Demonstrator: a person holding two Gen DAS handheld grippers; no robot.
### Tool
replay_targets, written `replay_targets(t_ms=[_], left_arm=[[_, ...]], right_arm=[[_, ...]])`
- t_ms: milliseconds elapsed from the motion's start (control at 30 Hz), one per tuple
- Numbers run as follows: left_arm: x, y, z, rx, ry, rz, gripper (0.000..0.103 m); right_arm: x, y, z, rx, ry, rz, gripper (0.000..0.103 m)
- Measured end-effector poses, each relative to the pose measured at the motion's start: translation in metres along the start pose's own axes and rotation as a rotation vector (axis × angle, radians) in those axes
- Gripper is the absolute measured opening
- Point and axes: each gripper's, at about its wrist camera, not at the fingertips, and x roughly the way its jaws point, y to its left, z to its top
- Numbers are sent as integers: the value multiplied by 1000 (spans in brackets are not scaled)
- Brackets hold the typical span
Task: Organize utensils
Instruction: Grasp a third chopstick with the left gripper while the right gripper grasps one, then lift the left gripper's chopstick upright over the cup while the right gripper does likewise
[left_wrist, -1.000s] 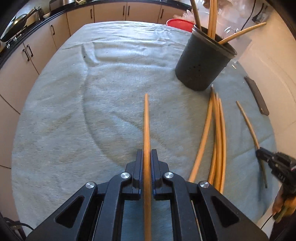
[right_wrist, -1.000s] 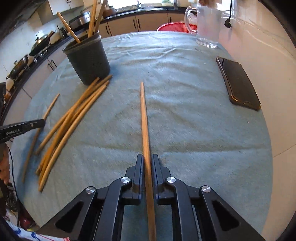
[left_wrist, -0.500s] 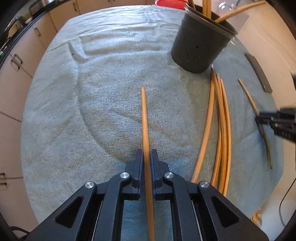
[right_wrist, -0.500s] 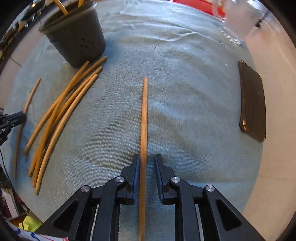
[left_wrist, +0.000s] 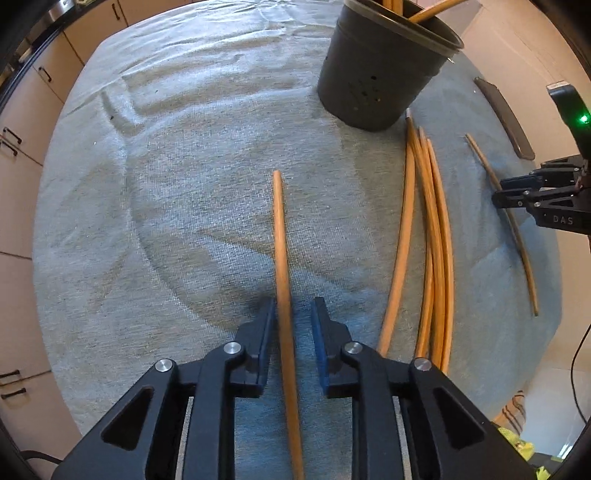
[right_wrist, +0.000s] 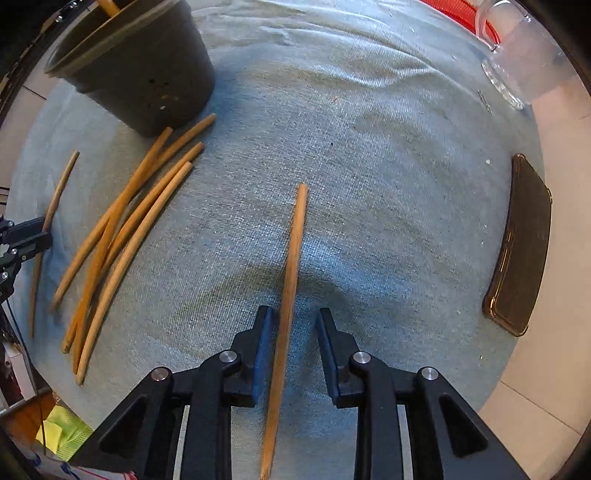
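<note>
Both grippers have let go: left gripper (left_wrist: 293, 314) and right gripper (right_wrist: 293, 323) jaws now stand apart, each chopstick (left_wrist: 281, 251) (right_wrist: 293, 254) lying loose on the tabletop (left_wrist: 184, 184), not in the cup (left_wrist: 380, 70).

Both wrist views are bright and evenly lit, with soft daylight. Under each pair of jaws a dim, soft-edged shadow spreads over the blue-grey cloth (left_wrist: 207, 192) on the tabletop. Fisheye distortion bends the straight sticks (left_wrist: 430, 236) into arcs, and black vignette fills the corners. The dark pot (right_wrist: 144, 74) is smeared by blur, and the glass jug (right_wrist: 524, 62) is washed out with glare.
</note>
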Motion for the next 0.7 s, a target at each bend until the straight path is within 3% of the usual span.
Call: replay_targets(t_ms=[33,67,167,267,467,700], left_arm=[[-1,-2,-2,8,-6,16,6],[-1,-3,-3,7,-16,35,7],[-7,1,-10,-50,-53,-8,7],[-25,4,-25,-106,-139,-18,7],[-78,-4,-60,-111,-343,33,7],[-119,-27,-85,-82,-514,102,7]], right_arm=[[-1,2,-2,-4,-18,1,19],[-2,9,-9,-13,-37,-4,13],[-4,21,-22,-39,-112,-24,8],[-7,20,-39,3,-174,42,7],[-27,17,-94,81,-335,141,7],[-67,7,-130,123,-518,180,7]])
